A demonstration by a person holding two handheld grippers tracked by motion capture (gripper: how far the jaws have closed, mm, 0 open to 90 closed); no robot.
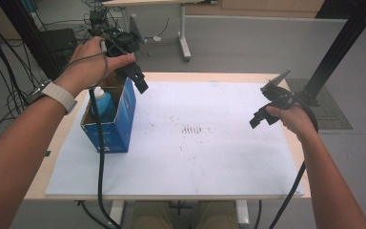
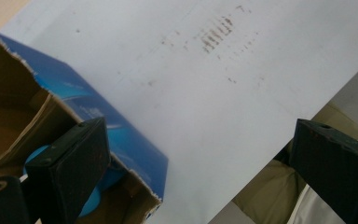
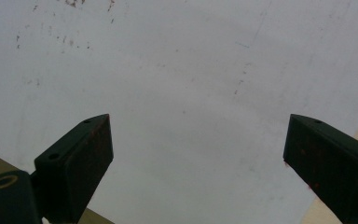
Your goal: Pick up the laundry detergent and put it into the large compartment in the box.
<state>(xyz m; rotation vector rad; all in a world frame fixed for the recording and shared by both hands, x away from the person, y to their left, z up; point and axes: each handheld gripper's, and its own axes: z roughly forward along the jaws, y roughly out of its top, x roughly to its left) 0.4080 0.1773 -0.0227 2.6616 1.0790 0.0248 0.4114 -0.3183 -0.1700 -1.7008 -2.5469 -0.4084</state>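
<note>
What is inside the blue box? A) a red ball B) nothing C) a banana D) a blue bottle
D: the high view shows a blue bottle with a white cap standing in the open box, below the left gripper.

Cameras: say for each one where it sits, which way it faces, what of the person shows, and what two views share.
High view: above the person's side, facing forward and down on the mat; both forearms, left claw over the box, right claw.
Left gripper view: on the left claw, looking down past open jaws at the box, bottle and mat.
Right gripper view: on the right claw, open jaws over bare mat.
Shared: high and left gripper views both show the box and brown marks.
</note>
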